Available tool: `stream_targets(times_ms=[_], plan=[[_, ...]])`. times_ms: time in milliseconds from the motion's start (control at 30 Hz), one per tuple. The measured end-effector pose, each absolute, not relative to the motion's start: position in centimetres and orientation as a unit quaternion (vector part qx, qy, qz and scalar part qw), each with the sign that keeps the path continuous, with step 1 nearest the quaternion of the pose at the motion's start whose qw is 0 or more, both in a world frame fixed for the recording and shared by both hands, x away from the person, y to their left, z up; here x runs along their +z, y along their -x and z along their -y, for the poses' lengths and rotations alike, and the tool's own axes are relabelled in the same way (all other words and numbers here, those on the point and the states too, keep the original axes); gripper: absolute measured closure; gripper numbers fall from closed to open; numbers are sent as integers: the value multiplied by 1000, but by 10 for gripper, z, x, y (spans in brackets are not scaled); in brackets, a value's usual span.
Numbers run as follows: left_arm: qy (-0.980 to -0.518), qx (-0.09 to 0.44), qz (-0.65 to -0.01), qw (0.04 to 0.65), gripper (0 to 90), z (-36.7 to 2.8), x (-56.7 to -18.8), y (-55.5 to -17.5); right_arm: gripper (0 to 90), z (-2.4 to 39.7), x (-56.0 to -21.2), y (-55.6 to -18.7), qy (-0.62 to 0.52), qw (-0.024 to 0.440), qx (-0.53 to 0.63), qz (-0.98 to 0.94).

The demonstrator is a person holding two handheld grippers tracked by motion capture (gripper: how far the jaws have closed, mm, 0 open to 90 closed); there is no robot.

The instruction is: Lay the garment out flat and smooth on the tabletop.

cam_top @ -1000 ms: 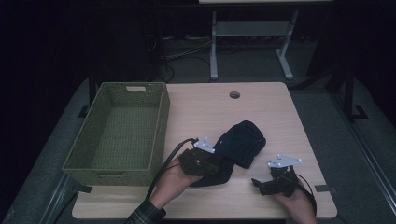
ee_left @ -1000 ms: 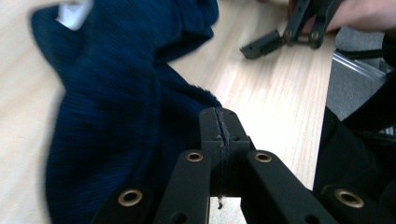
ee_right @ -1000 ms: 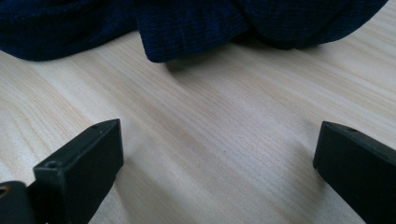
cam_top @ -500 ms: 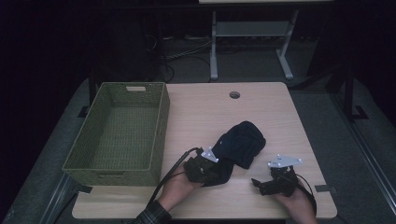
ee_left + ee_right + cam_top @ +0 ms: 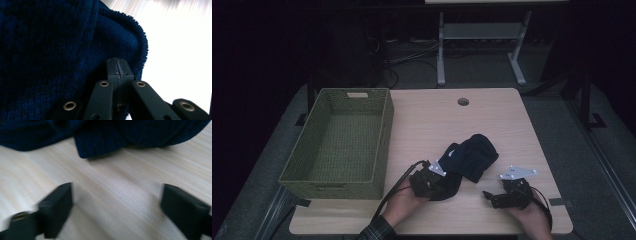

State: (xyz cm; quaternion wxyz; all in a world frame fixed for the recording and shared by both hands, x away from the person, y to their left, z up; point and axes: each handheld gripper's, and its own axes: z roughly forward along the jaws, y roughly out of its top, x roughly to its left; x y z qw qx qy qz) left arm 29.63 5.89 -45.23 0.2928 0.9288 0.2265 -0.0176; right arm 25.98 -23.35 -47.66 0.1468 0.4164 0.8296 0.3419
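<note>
the left claw [image 5: 117, 67] is squeezed tight shut, and its black tips sit pressed into the edge of a dark blue cloth [image 5: 469, 157]; i cannot tell if a fold is pinched between them. the cloth is soft and fuzzy, lying in a heap on the pale wood table [image 5: 432, 120], near the front. the right claw [image 5: 117, 207] has its jaws wide apart with only bare table between them; they have just been closing a little. it rests on the table just beside the cloth. a green woven basket [image 5: 384, 125] sits at the left.
</note>
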Motion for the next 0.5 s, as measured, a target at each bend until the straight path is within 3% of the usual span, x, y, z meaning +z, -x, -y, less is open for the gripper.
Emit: stream_targets(times_ms=[333,500], plan=[[-928,-23,-228,295,900,-60,-453,-298,274,241,-452,-258,-397,135,397,-816],[-927,-22,-229,295,900,-60,-453,-297,424,243,-441,-260,-385,127,429,-807]])
